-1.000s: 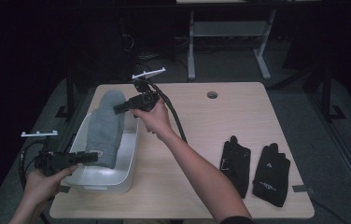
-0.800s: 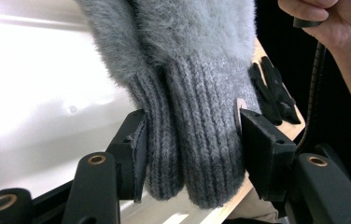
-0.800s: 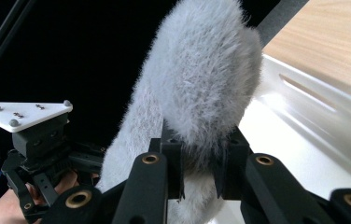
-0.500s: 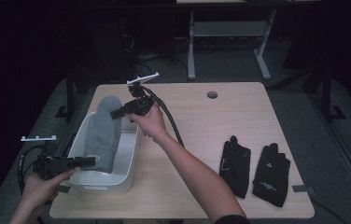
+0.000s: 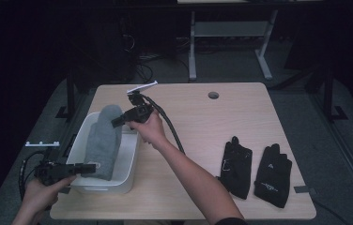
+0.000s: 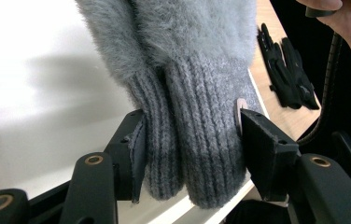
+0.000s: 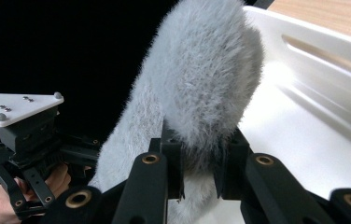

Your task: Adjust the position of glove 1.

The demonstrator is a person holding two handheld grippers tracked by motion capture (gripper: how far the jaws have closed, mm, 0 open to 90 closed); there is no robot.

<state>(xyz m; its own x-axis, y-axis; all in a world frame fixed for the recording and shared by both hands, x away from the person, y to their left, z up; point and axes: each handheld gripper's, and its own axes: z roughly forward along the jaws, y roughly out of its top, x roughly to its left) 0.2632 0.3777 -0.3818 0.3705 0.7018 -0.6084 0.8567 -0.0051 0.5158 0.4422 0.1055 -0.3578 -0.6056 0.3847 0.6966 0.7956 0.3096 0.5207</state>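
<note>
A pair of grey fuzzy mittens (image 5: 103,140) is stretched lengthwise over a white bin (image 5: 130,157) at the table's left. My left gripper (image 5: 90,167) is shut on the knitted cuffs (image 6: 187,140) at the bin's near end. At the far end my right gripper (image 5: 116,123) is shut on the fluffy tip (image 7: 201,93), which bulges above its jaws. In the right gripper view the left gripper (image 7: 24,140) and its hand appear beyond the mittens. The bin's white floor (image 6: 33,93) and slotted wall (image 7: 313,51) lie under the mittens.
Two black gloves (image 5: 235,166) (image 5: 273,174) lie flat on the wooden table at the right, also seen far off in the left gripper view (image 6: 285,70). A cable hole (image 5: 213,95) sits near the far edge. The right gripper's cable (image 5: 170,131) trails along the forearm.
Both grippers have shifted slightly toward the person with the mittens still held. The right gripper came down and left, closer over the bin's far end.
</note>
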